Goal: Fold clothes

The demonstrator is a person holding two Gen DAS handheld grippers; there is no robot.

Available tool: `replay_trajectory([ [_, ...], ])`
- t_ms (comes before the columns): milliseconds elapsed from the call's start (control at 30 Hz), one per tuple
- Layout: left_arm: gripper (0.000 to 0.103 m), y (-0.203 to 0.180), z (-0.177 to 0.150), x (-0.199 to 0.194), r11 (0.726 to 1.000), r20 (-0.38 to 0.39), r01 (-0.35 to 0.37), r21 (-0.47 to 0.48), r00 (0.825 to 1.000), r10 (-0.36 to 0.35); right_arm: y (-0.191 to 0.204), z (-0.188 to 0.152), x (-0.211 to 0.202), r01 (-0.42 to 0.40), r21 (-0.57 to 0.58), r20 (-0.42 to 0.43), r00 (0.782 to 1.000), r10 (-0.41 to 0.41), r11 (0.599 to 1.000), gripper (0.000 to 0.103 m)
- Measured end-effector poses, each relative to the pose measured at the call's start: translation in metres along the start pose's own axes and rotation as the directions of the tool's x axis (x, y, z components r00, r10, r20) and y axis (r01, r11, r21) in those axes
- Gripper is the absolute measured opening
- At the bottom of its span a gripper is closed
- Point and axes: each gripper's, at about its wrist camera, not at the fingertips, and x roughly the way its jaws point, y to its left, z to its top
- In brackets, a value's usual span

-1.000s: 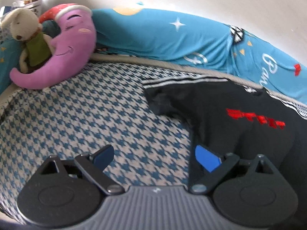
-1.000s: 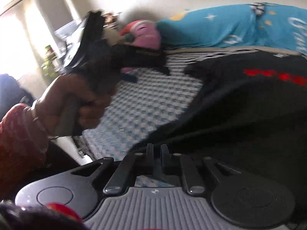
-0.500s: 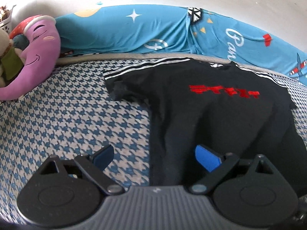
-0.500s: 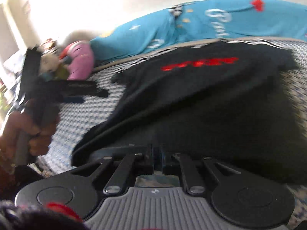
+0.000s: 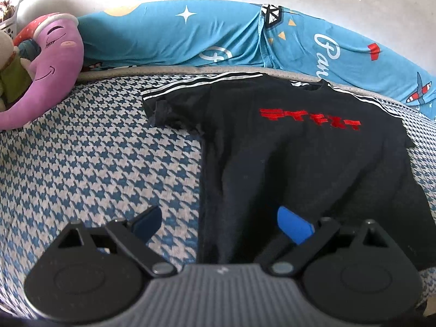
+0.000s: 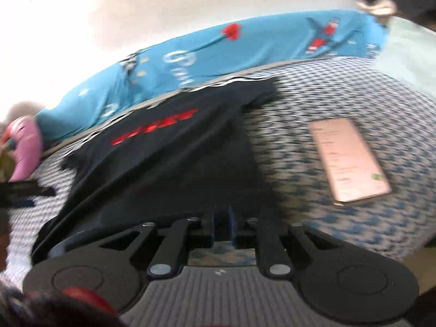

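A black T-shirt (image 5: 299,163) with red print lies chest-up on the houndstooth bed cover (image 5: 95,163), collar toward the wall. My left gripper (image 5: 219,218) is open just above the shirt's lower left edge; one blue pad is over the cover, the other over the cloth. In the right wrist view the T-shirt (image 6: 169,163) stretches away from my right gripper (image 6: 221,223), whose fingers are pressed together on the shirt's bottom hem. The left gripper's dark tip (image 6: 21,190) shows blurred at the left edge.
A purple moon plush (image 5: 54,62) and a beige toy rest at the back left. A rolled blue quilt (image 5: 190,35) runs along the wall. A pink phone (image 6: 348,160) lies on the cover to the right of the shirt. The bed's near edge drops off at lower right.
The right gripper has swung right with the hem, pulling the shirt flatter, and the phone has come into view. The left gripper moved right, now over the shirt's lower left edge.
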Motion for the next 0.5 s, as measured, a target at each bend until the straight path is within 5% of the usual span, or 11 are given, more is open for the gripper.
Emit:
replay_trajectory([
  [167, 0.096, -0.001, -0.005, -0.003, 1.000, 0.003, 0.007, -0.017, 1.000, -0.007, -0.018, -0.003, 0.006, 0.032, 0.069, -0.017, 0.999, -0.031, 0.997, 0.030],
  [500, 0.096, 0.005, -0.006, 0.000, 0.999, -0.006, -0.003, -0.044, 1.000, 0.003, -0.034, -0.008, 0.024, 0.052, 0.159, -0.033, 0.998, -0.047, 0.986, 0.038],
])
